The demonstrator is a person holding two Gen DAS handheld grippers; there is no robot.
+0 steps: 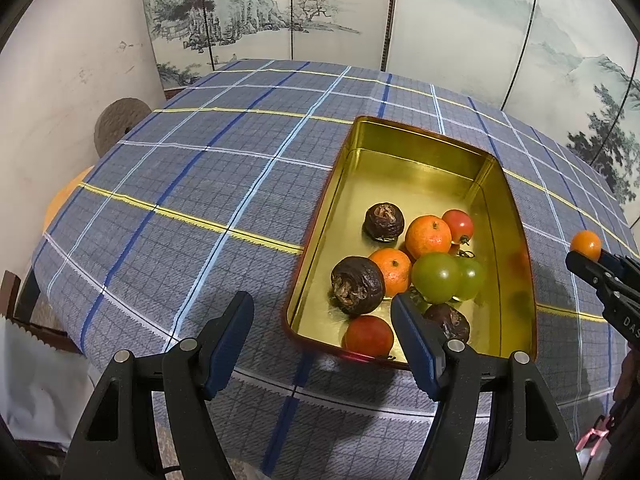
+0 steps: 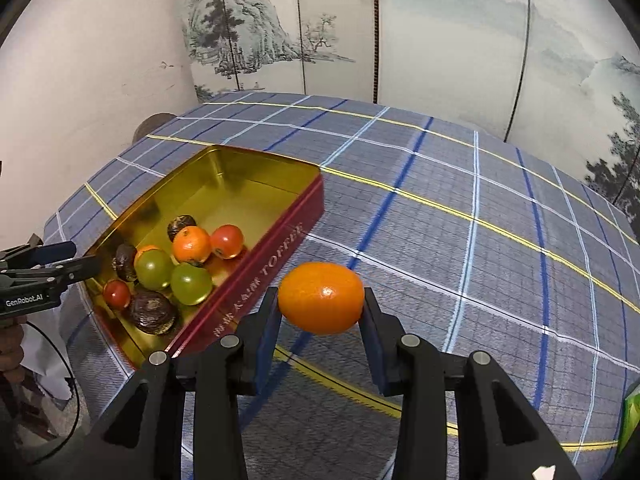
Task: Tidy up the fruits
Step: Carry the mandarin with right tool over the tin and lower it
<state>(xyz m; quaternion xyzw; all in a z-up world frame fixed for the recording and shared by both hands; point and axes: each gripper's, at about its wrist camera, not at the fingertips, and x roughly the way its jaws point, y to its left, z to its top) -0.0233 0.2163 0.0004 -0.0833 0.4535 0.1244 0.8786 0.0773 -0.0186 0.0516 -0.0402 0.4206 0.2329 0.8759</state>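
Right wrist view: right claw (image 2: 321, 312) clamped on orange (image 2: 321, 298), above table (image 2: 440, 240), just right of tin (image 2: 256, 276). Needs lift over red wall, w/ release low onto bare gold floor at far end. Left claw (image 1: 322, 338) apart, empty, at tin's near edge.

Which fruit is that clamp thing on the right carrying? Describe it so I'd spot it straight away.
Start at the gold-lined tin with red sides on the checked tablecloth. Just right of it, outside the tin, the right gripper pinches a small orange citrus fruit between its pads. It is the only fruit held above the cloth; all the others lie in the tin.
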